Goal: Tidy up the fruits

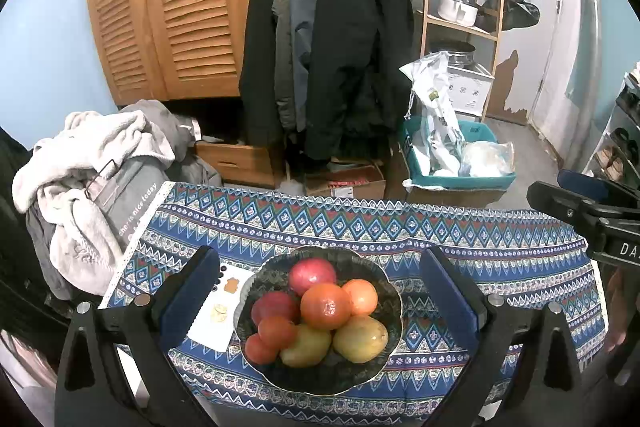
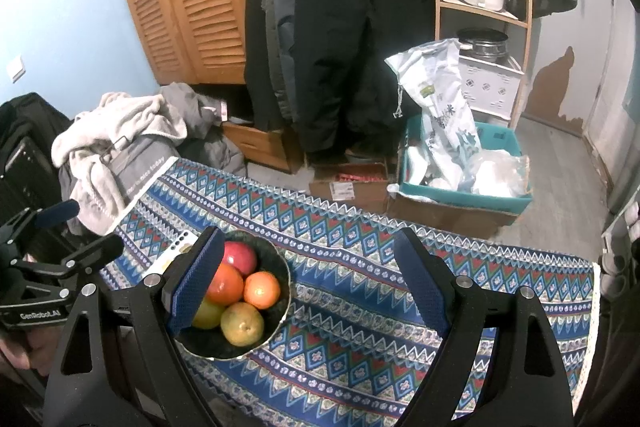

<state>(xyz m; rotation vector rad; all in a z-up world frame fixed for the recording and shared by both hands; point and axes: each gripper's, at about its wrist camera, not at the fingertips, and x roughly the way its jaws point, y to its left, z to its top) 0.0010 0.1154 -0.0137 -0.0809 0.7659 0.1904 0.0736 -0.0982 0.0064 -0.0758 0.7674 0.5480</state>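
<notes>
A dark scalloped bowl (image 1: pixel 384 291) on the patterned blue tablecloth (image 1: pixel 500 259) holds several fruits: a red apple (image 1: pixel 312 275), two oranges (image 1: pixel 325 306), yellow pears (image 1: pixel 361 339) and small red fruits (image 1: pixel 276 331). My left gripper (image 1: pixel 320 303) is open and empty, its jaws standing either side of the bowl. The bowl also shows in the right wrist view (image 2: pixel 282 269), low left. My right gripper (image 2: pixel 308 283) is open and empty over the cloth to the bowl's right; its left finger (image 2: pixel 196 283) hides part of the bowl.
A white card (image 1: pixel 218 311) lies left of the bowl. A pile of clothes (image 1: pixel 92 187) sits at the table's left edge. Behind the table stand hanging coats (image 1: pixel 324 39), a teal crate (image 1: pixel 452 167) with bags, cardboard boxes and a wooden shelf (image 1: pixel 460 7).
</notes>
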